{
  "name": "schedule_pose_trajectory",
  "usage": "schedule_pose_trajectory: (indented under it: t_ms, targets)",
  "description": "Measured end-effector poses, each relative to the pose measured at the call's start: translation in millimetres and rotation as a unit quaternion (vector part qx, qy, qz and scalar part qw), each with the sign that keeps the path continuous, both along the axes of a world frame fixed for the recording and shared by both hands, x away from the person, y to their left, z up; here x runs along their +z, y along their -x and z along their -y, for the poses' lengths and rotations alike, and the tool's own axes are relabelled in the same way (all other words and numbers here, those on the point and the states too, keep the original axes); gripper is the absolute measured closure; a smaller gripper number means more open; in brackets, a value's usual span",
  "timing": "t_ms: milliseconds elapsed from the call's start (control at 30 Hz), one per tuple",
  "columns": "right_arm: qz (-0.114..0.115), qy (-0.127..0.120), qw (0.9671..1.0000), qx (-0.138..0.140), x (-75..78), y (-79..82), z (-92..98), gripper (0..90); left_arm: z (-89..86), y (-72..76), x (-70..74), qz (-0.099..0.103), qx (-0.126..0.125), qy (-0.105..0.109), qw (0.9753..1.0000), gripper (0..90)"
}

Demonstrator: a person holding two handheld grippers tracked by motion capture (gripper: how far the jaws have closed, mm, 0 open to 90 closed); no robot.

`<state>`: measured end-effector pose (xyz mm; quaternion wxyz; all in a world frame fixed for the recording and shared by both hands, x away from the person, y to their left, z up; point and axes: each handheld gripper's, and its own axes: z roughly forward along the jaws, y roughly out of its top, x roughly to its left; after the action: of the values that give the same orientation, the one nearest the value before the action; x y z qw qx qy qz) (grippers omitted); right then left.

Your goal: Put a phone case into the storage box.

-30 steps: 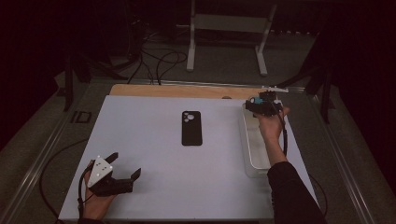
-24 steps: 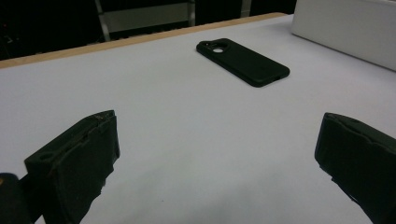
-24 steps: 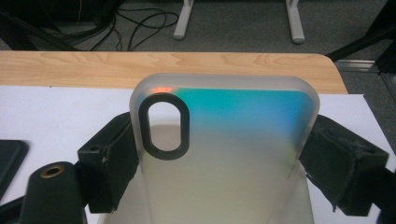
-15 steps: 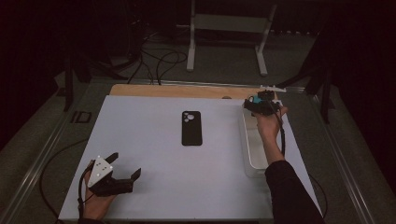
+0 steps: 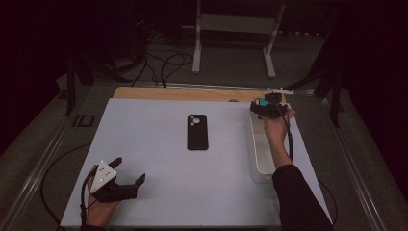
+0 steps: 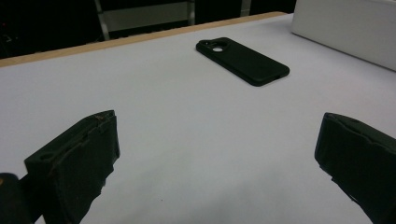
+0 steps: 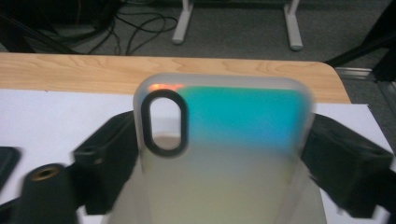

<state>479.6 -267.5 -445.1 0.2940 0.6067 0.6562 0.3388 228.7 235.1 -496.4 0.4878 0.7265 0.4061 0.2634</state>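
Phone case [image 7: 219,154], translucent with a teal-to-yellow sheen and an oval camera cutout, sits pinched by its two long edges between the jaws of the right hand-held gripper [image 7: 219,158], held off the counter [image 5: 159,192]. In the high view that right hand-held gripper [image 5: 267,107] hangs above the far end of a clear tray [image 5: 260,163] that runs back along the forearm toward the person. The step in hand looks like carrying the case, either just out of the tray or toward it; which of the two cannot be told. Off to its left, well apart, a black phone case [image 5: 197,132] lies flat with its back up. The left hand-held gripper [image 5: 126,179] rests low on the counter with its jaws spread wide and nothing between them, the black case ahead of it [image 6: 243,60]. The next move likely calls for a steady grip on the slick edges while the case is moved and set down.
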Motion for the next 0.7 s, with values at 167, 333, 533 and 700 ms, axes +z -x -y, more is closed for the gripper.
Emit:
schedule_pose_trajectory:
  t_ms: [167,333,533,700]
  targets:
    - [-0.002,0.002,1.0,0.007,2.7,1.5,1.5,9.4,-0.2,0.2,0.2,0.0,0.0,0.0,1.0,0.4]
    - [0.007,-0.005,0.9999,0.013,9.9,6.8,4.0,9.5,-0.4,0.2,0.3,0.0,0.001,-0.001,1.0,0.4]
    - [0.014,-0.014,0.9996,0.022,21.5,17.2,5.2,9.5,-0.9,0.8,0.6,0.001,0.003,0.001,1.0,0.4]
    - [0.016,-0.006,0.999,0.042,28.1,25.7,2.8,9.5,-0.7,0.7,0.5,0.0,0.003,0.001,1.0,0.4]
